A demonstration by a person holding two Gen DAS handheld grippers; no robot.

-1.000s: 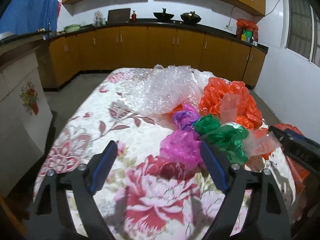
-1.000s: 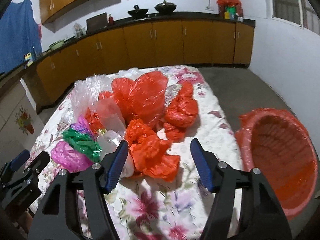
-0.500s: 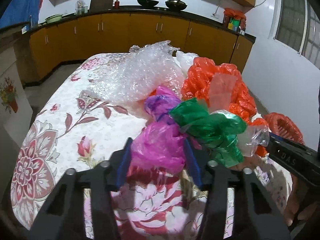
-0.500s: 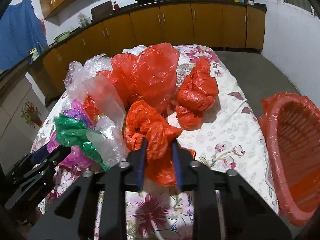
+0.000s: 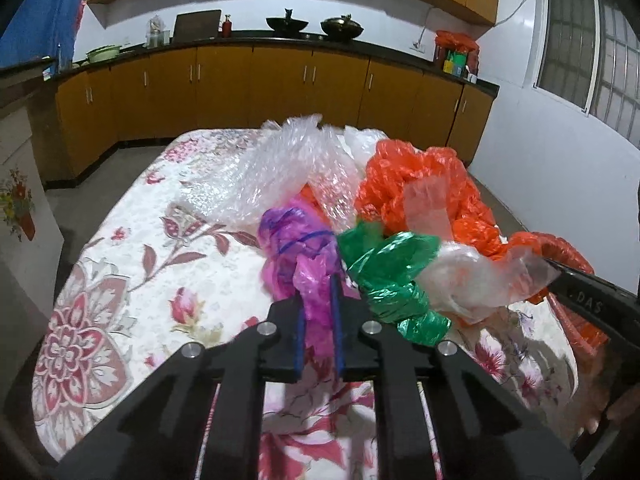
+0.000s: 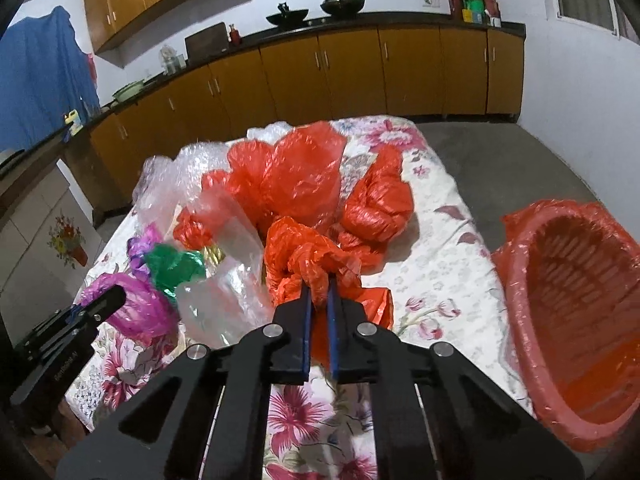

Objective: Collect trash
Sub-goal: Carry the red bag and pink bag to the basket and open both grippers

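A heap of plastic bags lies on the floral table [image 5: 132,264]. My left gripper [image 5: 318,304] is shut on a pink bag [image 5: 308,280], which also shows in the right wrist view [image 6: 136,304]. My right gripper [image 6: 319,300] is shut on a crumpled red bag [image 6: 312,264]. Beside them lie a green bag [image 5: 384,264], a purple bag [image 5: 288,228], clear bags [image 5: 464,276], bubble wrap [image 5: 280,168] and more red bags [image 6: 288,180]. The left gripper's body shows at the left of the right wrist view [image 6: 68,336].
A red basket lined with a red bag [image 6: 576,280] stands right of the table. Orange kitchen cabinets [image 5: 280,88] run along the back wall. A white cupboard [image 5: 20,216] stands left of the table. Grey floor [image 6: 500,152] lies beyond the table.
Both grippers moved in and closed: the left on the pink bag, the right on the red bag. Both now hold their bags a little raised.
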